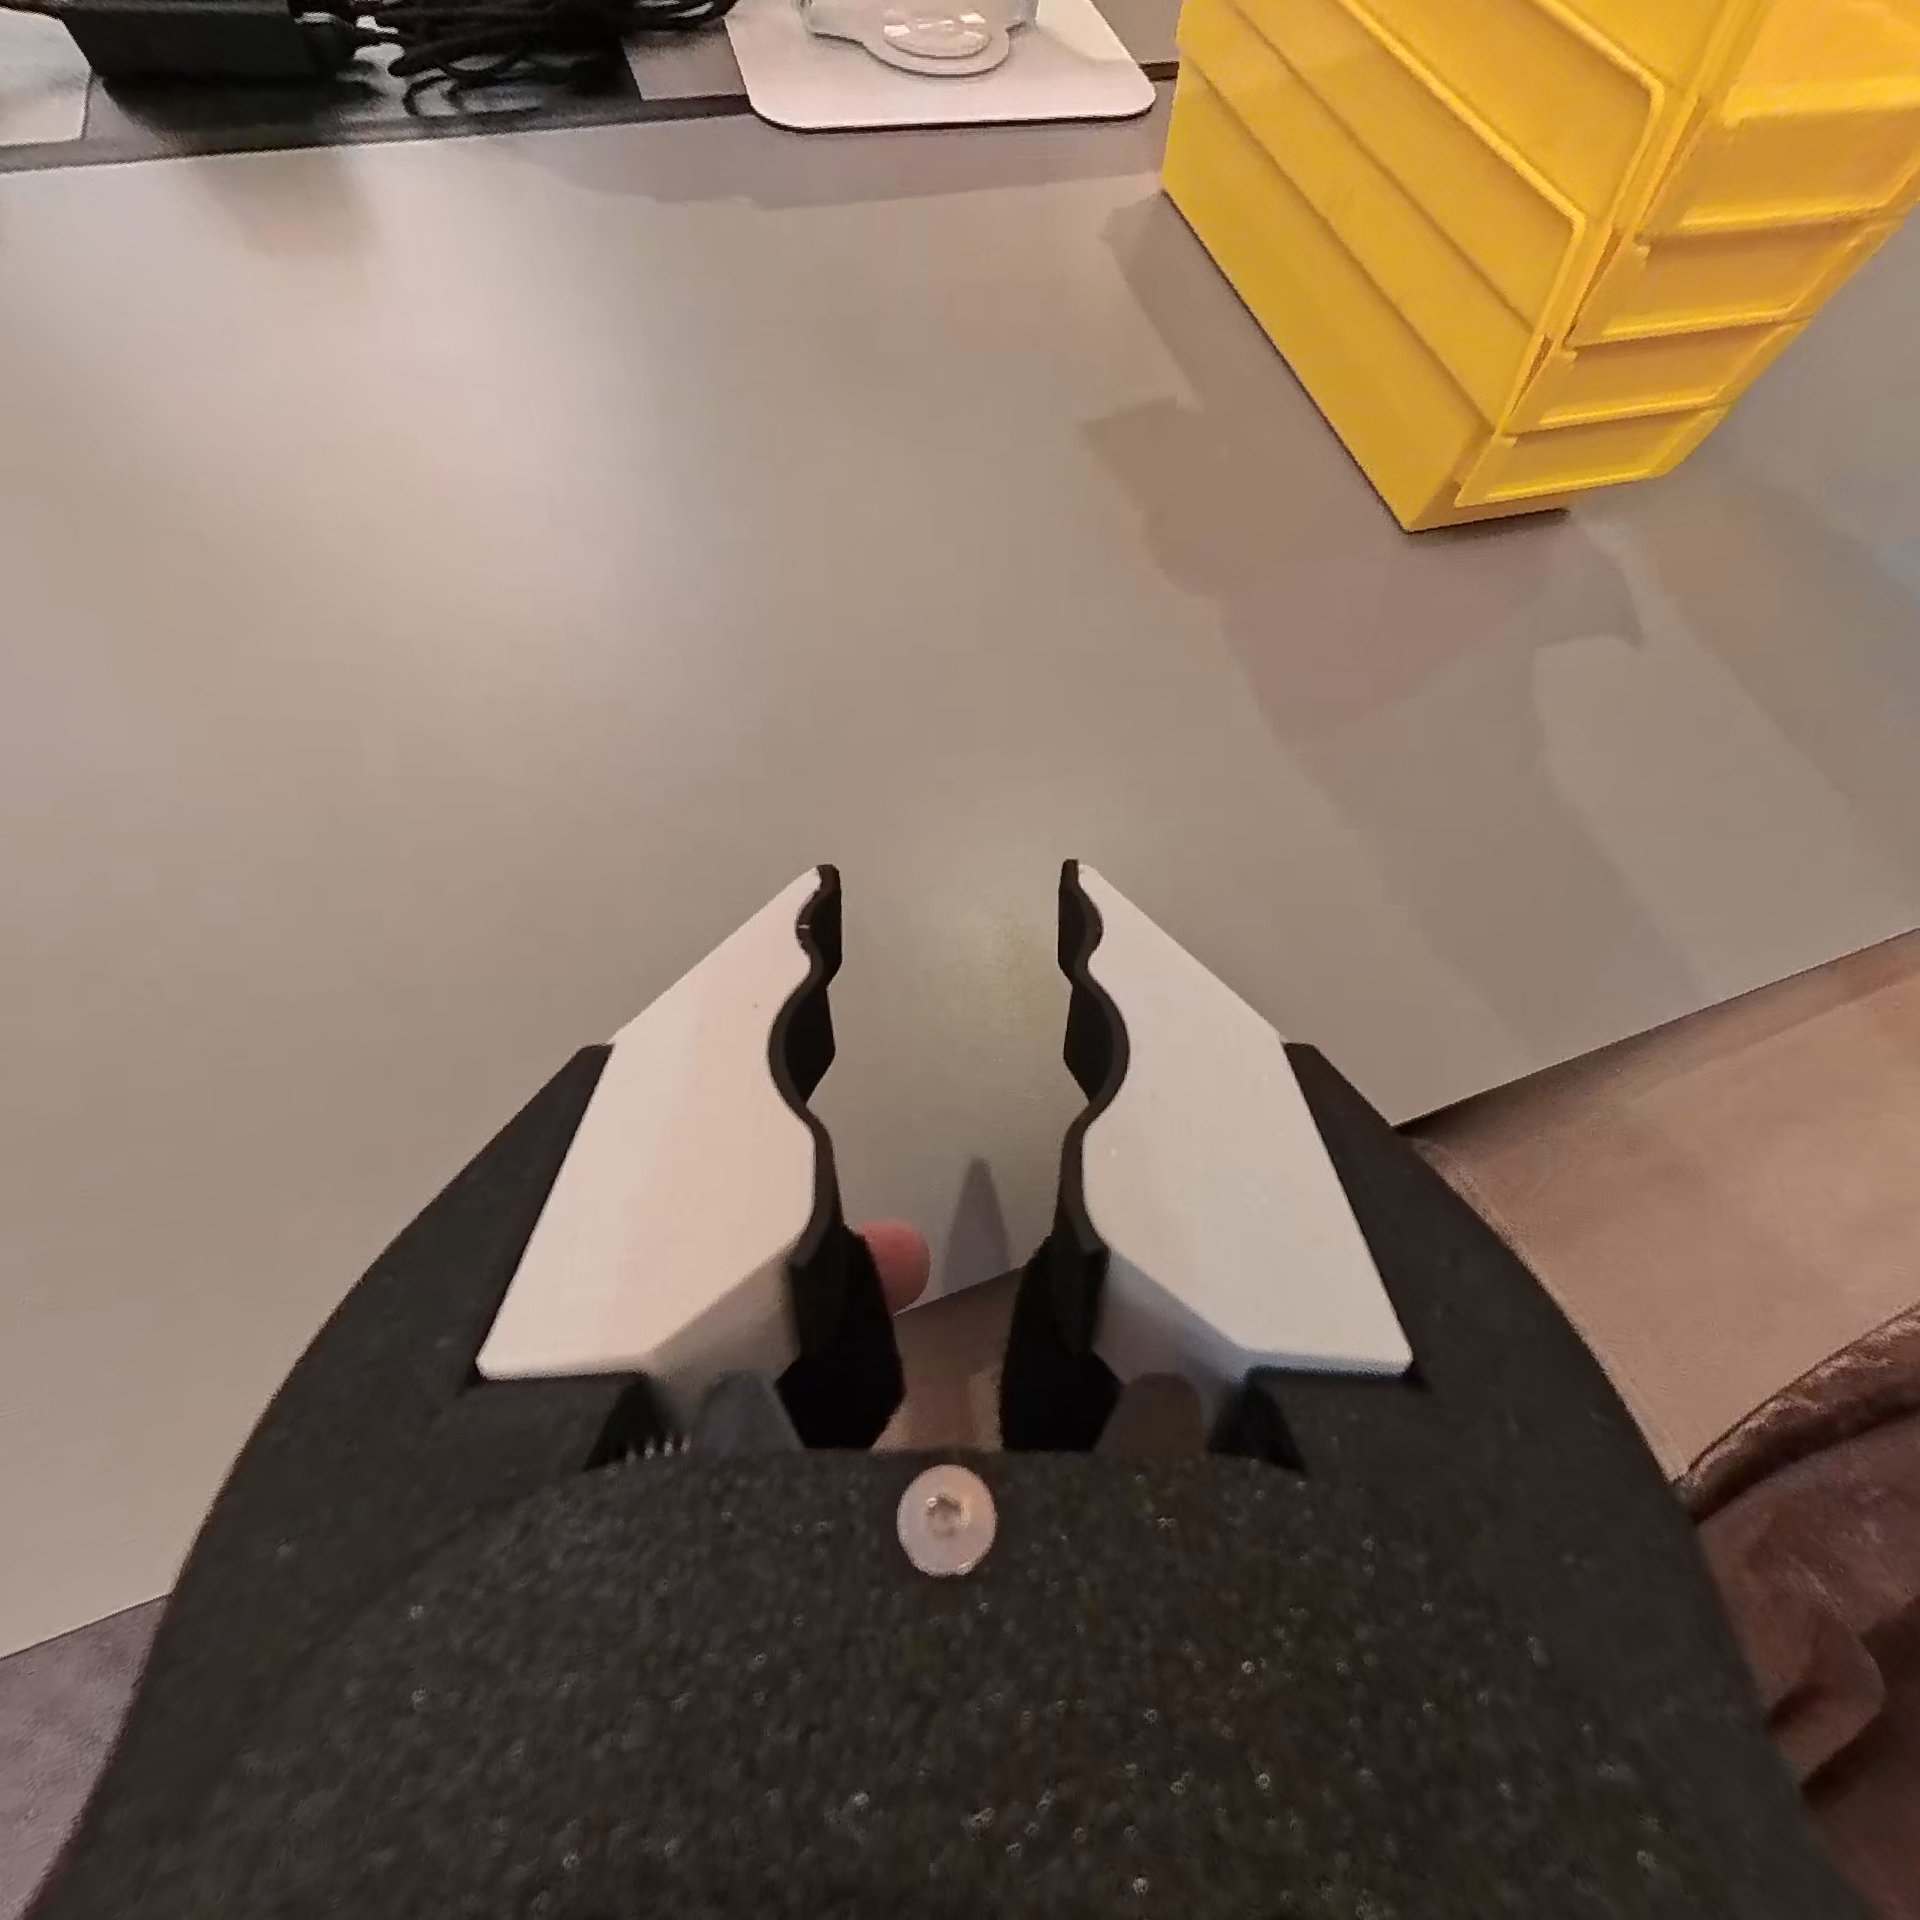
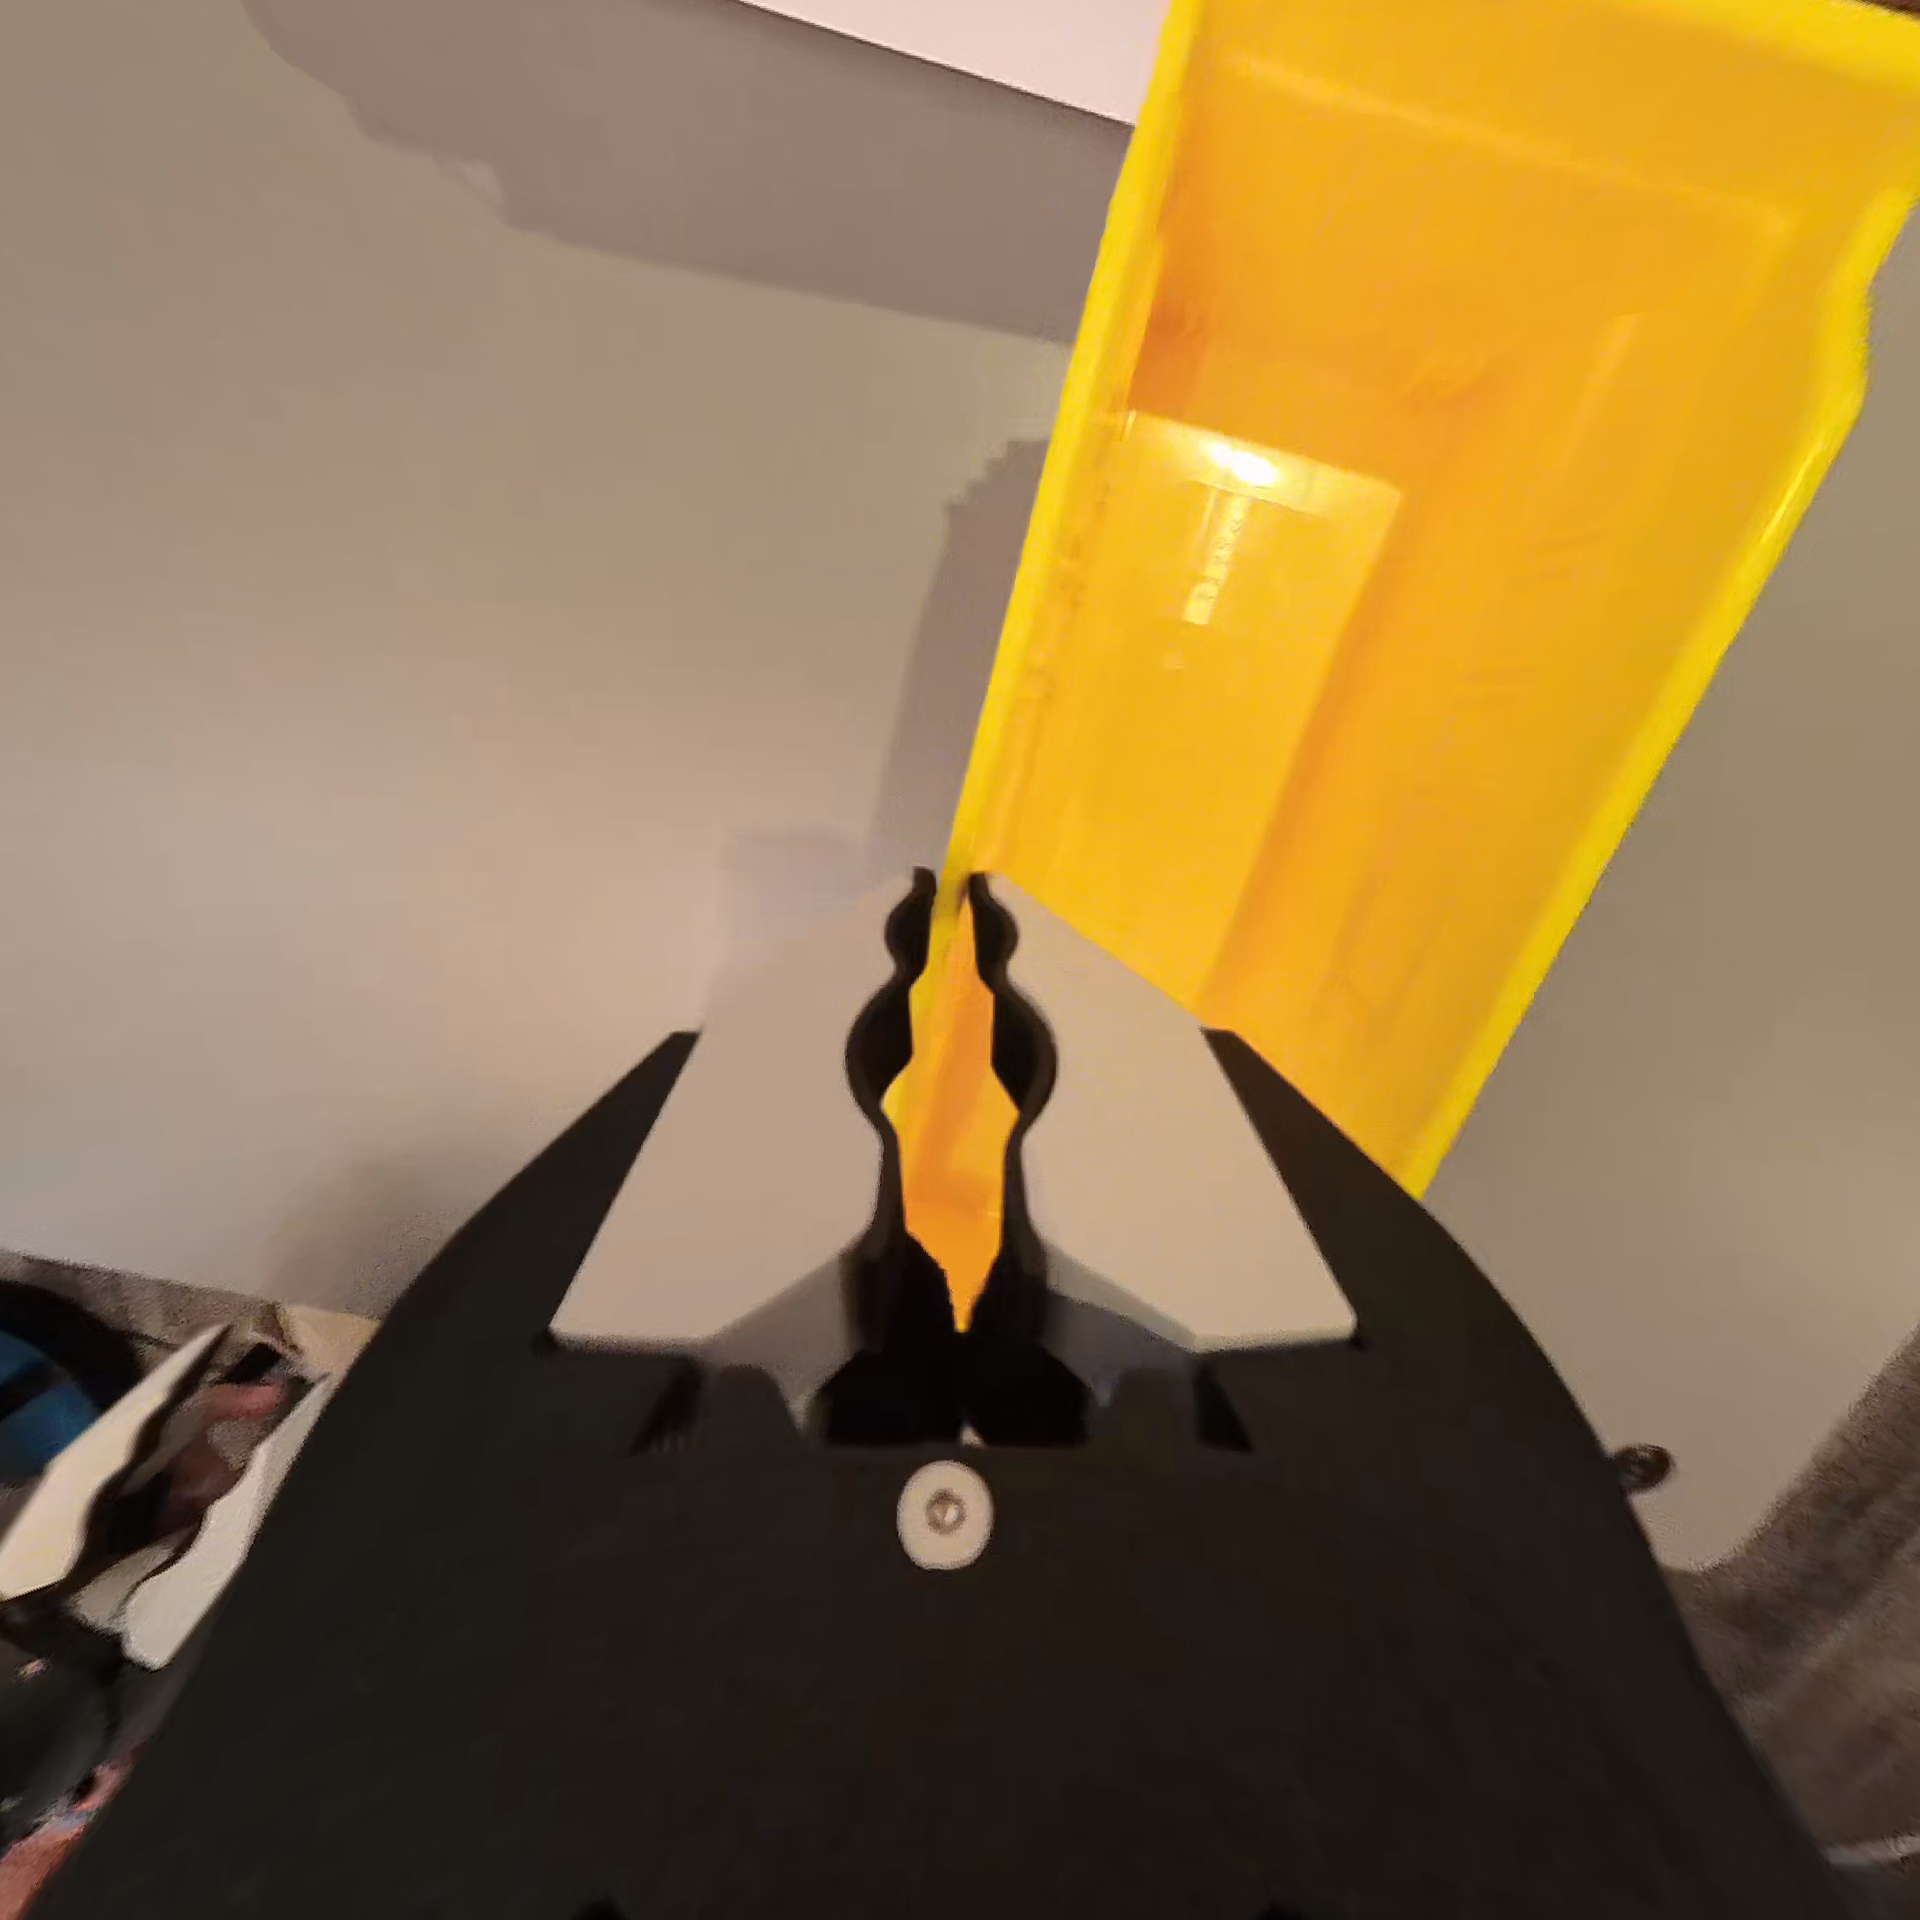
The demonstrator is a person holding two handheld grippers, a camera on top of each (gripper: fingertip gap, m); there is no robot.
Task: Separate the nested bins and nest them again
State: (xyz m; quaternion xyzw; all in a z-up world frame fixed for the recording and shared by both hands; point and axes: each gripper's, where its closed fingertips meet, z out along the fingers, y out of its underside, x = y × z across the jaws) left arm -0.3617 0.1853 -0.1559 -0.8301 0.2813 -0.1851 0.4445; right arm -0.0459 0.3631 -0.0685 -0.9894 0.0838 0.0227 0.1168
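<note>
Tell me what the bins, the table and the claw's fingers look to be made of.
Bins: likely moulded plastic, glossy yellow; thin ribbed walls, and the one in the right claw shows a bright glare spot inside.
Table: smooth grey top with a soft sheen, perhaps laminate; unsure.
Fingers: matte pale-grey hard plastic with black wavy liners, possibly rubber.

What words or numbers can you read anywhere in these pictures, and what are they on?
No words or numbers can be read here.
yellow bin, held by the right gripper: a faint raised mark on its inside, too blurred to read.
stack of yellow bins: no writing shows.
left gripper: no writing shows.
white mat: no writing shows.
</note>
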